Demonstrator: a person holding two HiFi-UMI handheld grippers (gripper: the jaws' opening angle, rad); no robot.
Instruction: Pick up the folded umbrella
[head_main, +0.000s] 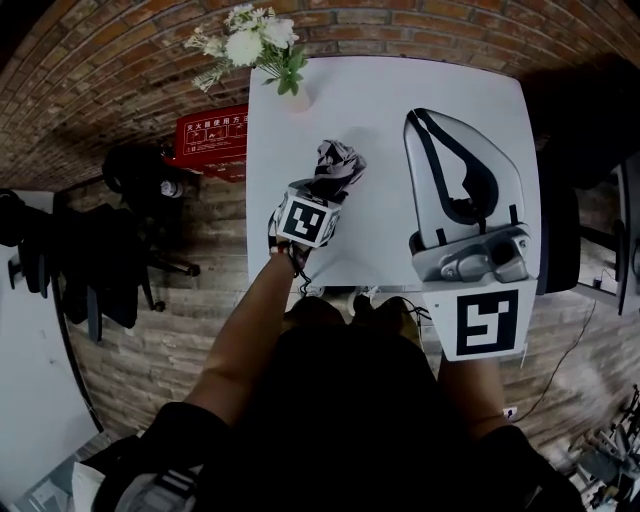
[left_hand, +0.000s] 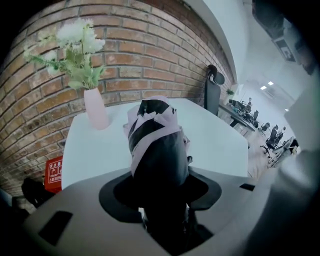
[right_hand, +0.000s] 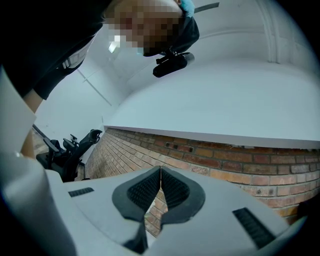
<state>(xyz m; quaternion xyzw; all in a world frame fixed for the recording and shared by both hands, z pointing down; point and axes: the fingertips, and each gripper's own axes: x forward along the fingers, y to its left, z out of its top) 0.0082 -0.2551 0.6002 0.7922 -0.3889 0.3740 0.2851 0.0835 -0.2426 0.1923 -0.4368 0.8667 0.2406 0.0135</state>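
The folded umbrella (head_main: 338, 160), black with pale grey bands, is clamped between the jaws of my left gripper (head_main: 322, 188) and sits a little above the white table (head_main: 400, 90). In the left gripper view the umbrella (left_hand: 157, 145) sticks out forward from between the pads of the left gripper (left_hand: 161, 192), and its rumpled end points toward the vase. My right gripper (head_main: 424, 118) is held high and close to the head camera at the right. In its own view the right gripper (right_hand: 160, 172) has its ribbed pads meeting, with nothing between them.
A pink vase of white flowers (head_main: 255, 45) stands at the table's far left corner, also in the left gripper view (left_hand: 96, 107). A red box (head_main: 212, 135) and a black chair (head_main: 150, 190) are on the brick floor to the left. Another chair (left_hand: 212, 90) stands beyond the table.
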